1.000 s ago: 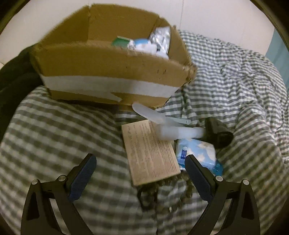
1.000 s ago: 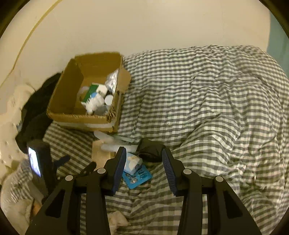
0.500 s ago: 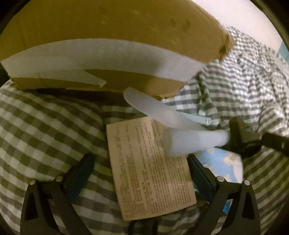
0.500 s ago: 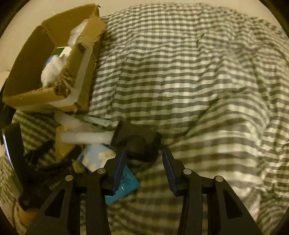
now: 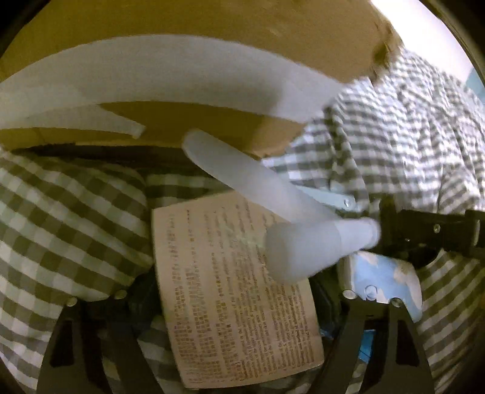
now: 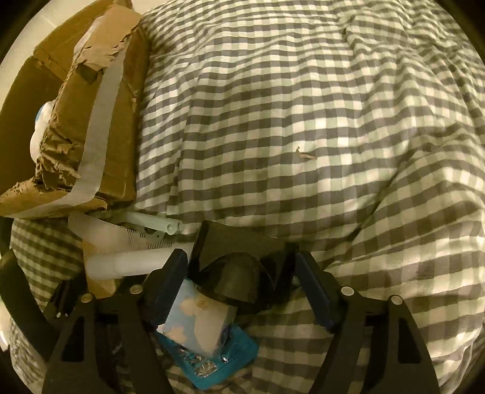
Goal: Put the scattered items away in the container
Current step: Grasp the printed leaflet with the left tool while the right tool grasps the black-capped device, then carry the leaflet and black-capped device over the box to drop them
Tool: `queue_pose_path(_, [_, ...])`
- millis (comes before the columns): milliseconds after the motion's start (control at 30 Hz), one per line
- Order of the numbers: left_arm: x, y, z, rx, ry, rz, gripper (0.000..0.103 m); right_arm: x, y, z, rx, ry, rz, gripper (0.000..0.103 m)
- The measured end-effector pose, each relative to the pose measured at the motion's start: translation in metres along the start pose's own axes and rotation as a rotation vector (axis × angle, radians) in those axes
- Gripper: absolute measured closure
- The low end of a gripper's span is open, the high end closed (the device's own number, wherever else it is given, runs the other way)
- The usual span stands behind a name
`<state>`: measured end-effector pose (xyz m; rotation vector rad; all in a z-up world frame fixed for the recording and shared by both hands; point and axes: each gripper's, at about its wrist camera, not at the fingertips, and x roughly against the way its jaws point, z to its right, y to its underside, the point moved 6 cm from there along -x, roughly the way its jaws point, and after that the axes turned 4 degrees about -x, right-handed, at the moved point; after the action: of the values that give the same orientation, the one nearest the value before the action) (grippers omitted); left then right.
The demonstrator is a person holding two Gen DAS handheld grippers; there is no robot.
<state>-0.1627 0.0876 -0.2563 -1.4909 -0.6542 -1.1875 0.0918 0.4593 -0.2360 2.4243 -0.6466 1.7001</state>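
My right hand-held gripper (image 6: pixel 239 285) is wide open around the black cap (image 6: pixel 239 272); closing could pinch the tissue pack (image 6: pixel 197 321) underneath too.

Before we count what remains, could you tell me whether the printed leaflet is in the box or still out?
Out. The leaflet lies flat on the checked bedding beside the box, between the left gripper's open jaws.

Grey-and-white checks are covering the bedspread (image 6: pixel 303 121); the box (image 6: pixel 118 127) is showing brown cardboard with a white tape band. The paper sheet (image 5: pixel 236 297) is looking tan with dark print, the tubes (image 5: pixel 309 251) frosted white — the packet (image 6: pixel 197 321) pale blue with white blotches, the cap (image 6: pixel 239 272) black.
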Motion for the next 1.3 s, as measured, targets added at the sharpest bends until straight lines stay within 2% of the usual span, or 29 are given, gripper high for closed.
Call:
queue_pose_path(67, [0.001,0.001,0.002,-0.006,-0.001,0.007,0.013,-0.005,0.003,0.004,-0.016,-0.01,-0.031,0.023])
queue_pose_path(133, [0.003,0.003,0.001,0.002,0.005,0.018,0.02,-0.008,0.006,0.003,-0.006,-0.003,-0.044,0.022])
queue_pose_path(333, [0.01,0.008,0.001,0.018,0.028,0.012,0.022,-0.019,0.016,-0.004,0.071,0.043,-0.085,0.021])
queue_pose_path(367, [0.012,0.009,0.001,0.02,0.034,0.01,0.022,-0.019,0.018,-0.004,0.076,0.043,-0.082,0.024])
queue_pose_path(567, [0.029,0.02,0.002,0.057,0.086,-0.025,0.023,0.003,0.028,-0.002,0.089,0.073,-0.025,0.026])
queue_pose_path(767, [0.053,0.036,-0.001,0.071,0.109,-0.091,0.024,0.046,0.041,-0.005,0.113,0.104,0.044,0.026])
queue_pose_path(833, [0.061,0.028,-0.005,0.078,0.127,-0.097,0.024,0.063,0.045,-0.007,0.112,0.09,0.072,0.026])
queue_pose_path(933, [0.073,0.025,-0.002,0.081,0.139,-0.089,0.024,0.084,0.046,-0.018,0.093,0.083,0.101,0.026])
queue_pose_path(967, [0.079,0.028,-0.003,0.085,0.144,-0.084,0.024,0.088,0.033,-0.026,0.089,0.087,0.107,0.026])
queue_pose_path(1133, [0.095,0.03,0.009,0.109,0.16,-0.047,0.024,0.115,0.035,-0.038,0.11,0.063,0.168,0.026])
queue_pose_path(1300, [0.132,0.025,0.002,0.137,0.139,0.066,0.024,0.143,0.046,-0.056,0.11,-0.012,0.214,0.026])
